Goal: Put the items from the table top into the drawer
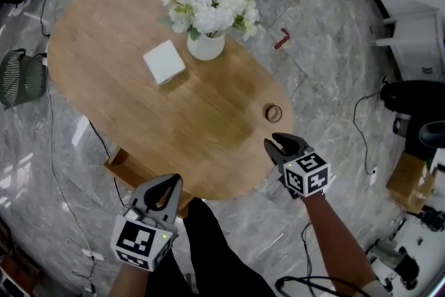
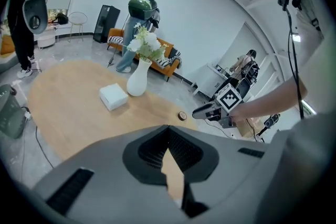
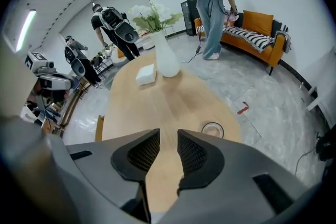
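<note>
Oval wooden table [image 1: 139, 101], on a grey marble floor.

- White vase [image 1: 206, 46] with white flowers [image 1: 212, 7]: stood upright toward the far end of the tabletop.
- White square box [image 1: 165, 62]: lay flat just beside the vase, apart from it.
- Small brown ring-shaped item [image 1: 273, 113]: lay near the table's right edge, well apart from the box and vase.
- Wooden drawer [image 1: 124, 167]: stood open, projecting from under the table's near-left edge; contents could not be made out.
- Left gripper [image 1: 169, 181]: was held over the table's near edge, beside the drawer, jaw tips together with nothing between them.
- Right gripper [image 1: 273, 141]: hovered at the right edge with the ring near and ahead of it, untouched. Its jaws stood slightly apart and held nothing; bare tabletop showed through the gap.
</note>
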{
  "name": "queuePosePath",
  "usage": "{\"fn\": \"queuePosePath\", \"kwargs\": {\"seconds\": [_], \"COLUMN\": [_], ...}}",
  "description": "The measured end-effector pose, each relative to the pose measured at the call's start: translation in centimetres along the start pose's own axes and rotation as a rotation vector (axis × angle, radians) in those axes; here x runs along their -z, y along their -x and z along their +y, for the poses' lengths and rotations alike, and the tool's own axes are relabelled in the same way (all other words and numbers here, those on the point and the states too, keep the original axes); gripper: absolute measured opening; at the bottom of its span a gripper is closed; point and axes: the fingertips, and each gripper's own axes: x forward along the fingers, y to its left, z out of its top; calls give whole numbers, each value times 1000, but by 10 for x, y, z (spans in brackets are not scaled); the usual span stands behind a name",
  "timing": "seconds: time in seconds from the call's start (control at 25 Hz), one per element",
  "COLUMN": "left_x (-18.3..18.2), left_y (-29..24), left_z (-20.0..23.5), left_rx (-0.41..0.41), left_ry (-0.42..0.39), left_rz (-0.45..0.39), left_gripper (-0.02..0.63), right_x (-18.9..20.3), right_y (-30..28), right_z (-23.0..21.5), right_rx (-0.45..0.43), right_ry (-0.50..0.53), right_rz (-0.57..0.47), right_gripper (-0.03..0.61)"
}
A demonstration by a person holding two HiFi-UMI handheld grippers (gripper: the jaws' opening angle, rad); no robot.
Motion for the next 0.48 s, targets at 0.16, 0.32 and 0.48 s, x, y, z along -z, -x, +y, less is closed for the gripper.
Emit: {"fn": "queuePosePath", "kwargs": {"seconds": [0.16,0.32,0.48], "left_x": [10,16,20], "left_y": [-13,-20,-25], "left_z": [-1,4,12], "left_rx": [15,12,4], "left_ry": [-3,12,26], "left_rz": [10,16,16], "left_gripper": [2,2,2], "right_x": [6,15,22], "right_y": [-21,-40,-55], "right_z": [-15,-29,-45], "right_rx": [15,35,72], "right_ry": [-8,-16,-6], "right_rz": [10,30,56], "right_gripper": [126,129,130]}}
